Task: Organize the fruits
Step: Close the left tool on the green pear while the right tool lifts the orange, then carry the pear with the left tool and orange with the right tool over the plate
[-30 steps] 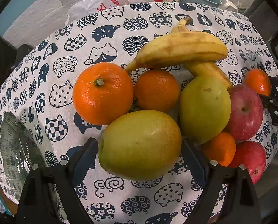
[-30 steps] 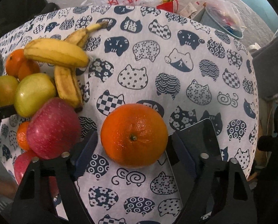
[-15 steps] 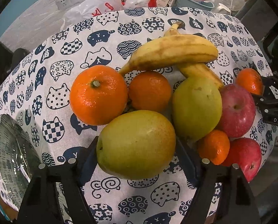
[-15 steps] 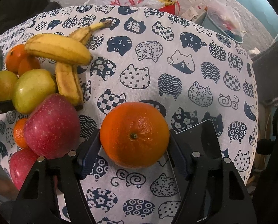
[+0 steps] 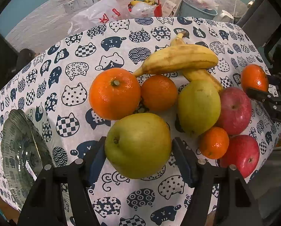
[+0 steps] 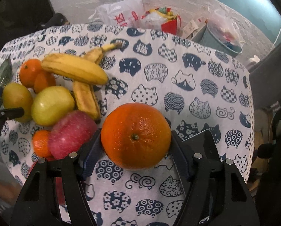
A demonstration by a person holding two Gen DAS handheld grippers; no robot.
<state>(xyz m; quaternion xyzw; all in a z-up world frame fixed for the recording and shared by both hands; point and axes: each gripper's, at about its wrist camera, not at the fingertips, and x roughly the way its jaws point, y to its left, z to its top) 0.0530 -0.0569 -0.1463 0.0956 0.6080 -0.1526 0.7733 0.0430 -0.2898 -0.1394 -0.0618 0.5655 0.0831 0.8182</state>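
The left claw (image 5: 138,150) is closed on a green pear (image 5: 138,145), its blue pads touching the fruit on both sides, at the near edge of the fruit pile. The right claw (image 6: 135,145) likewise grips a large orange (image 6: 135,135), pads pressed to each side, at the right of the pile.

Both fruits are over a surface (image 6: 197,86) covered in a white cloth printed with navy cats. Whether either fruit is lifted off the cloth cannot be told.

Behind the pear lie another orange (image 5: 115,93) and a smaller one (image 5: 158,92), touching each other. To their right sit a second pear (image 5: 198,106), two red apples (image 5: 234,111) and a small tangerine (image 5: 214,143), packed together. Two bananas (image 5: 180,61) cross at the back of the pile.

A glass bowl (image 5: 23,154) stands at the surface's left edge, near the left claw. Open cloth stretches behind and to the right of the gripped orange, as far as the surface's far and right edges.

In the right view the nearer apple is blurred, and the fruit at the lower left is partly hidden behind the claw. Bags (image 6: 121,15) and a bin (image 6: 221,37) stand beyond the far edge.
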